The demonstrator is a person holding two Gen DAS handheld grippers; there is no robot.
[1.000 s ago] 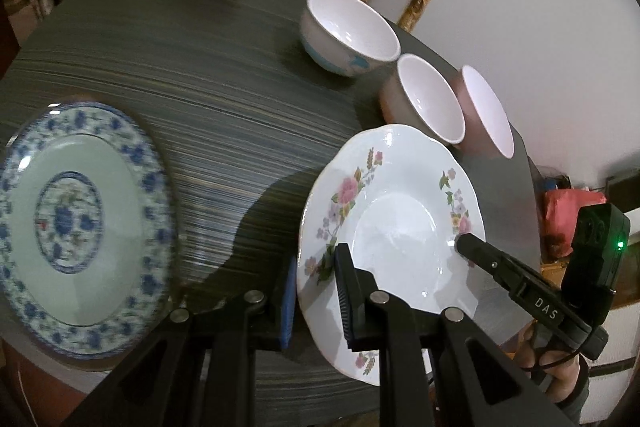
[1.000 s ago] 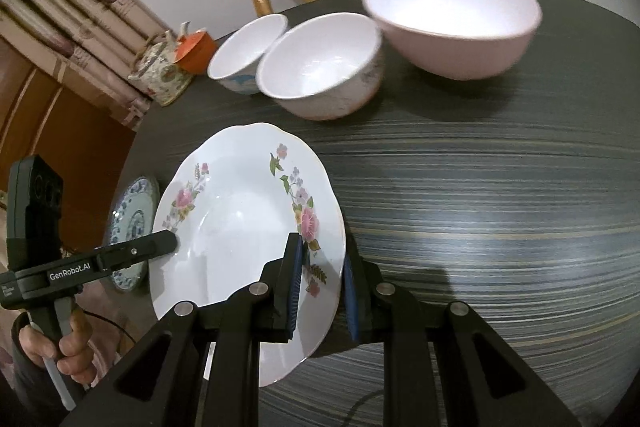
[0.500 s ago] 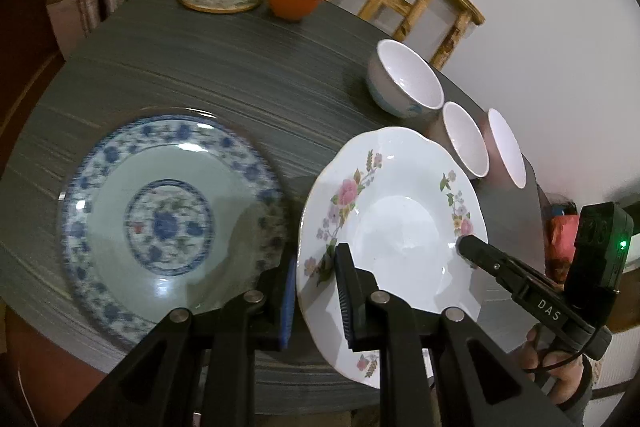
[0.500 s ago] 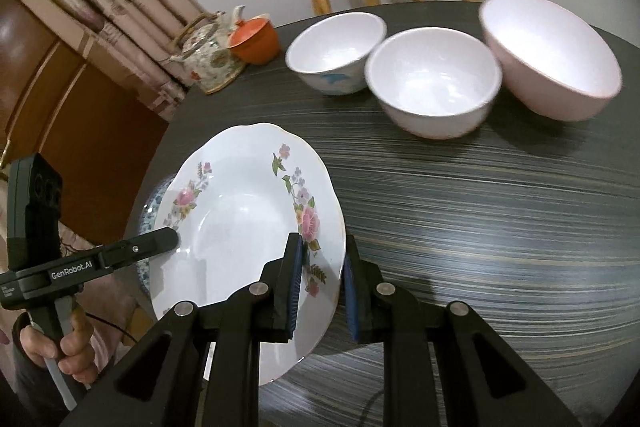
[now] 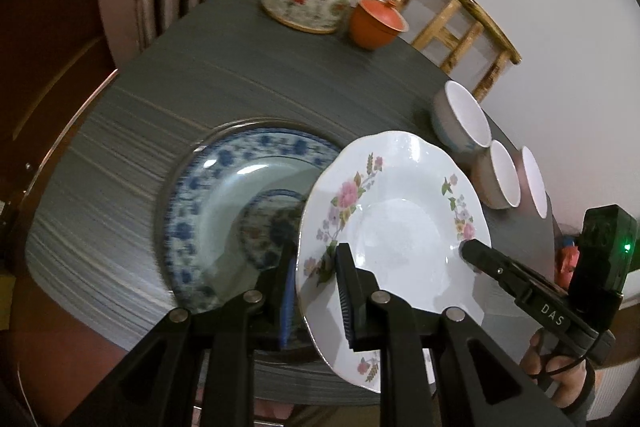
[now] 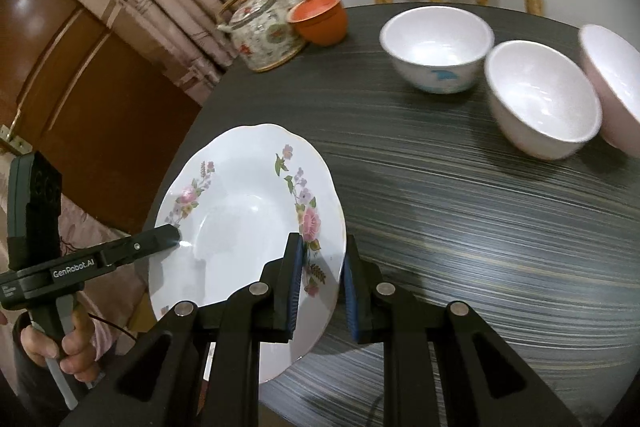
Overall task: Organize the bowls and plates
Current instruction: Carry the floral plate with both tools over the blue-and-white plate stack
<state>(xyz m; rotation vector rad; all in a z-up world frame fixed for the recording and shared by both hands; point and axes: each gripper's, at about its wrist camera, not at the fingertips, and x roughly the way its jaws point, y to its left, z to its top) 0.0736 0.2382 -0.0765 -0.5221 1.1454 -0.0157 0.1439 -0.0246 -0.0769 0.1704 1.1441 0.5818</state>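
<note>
Both tongs point(image 5: 316, 291) point(image 6: 320, 283) down-tilted on floral plate point(image 5: 400, 227)

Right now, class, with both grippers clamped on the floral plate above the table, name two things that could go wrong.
1. The left gripper and right gripper pinch only the thin rim of the floral plate; uneven motion could probably twist it loose.
2. It hangs tilted, overlapping the blue plate; lowering carelessly might knock rim against rim and chip one.

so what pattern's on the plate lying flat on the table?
Blue floral border and centre medallion on a pale green ground, on the blue plate; it shows best in the left wrist view.
</note>
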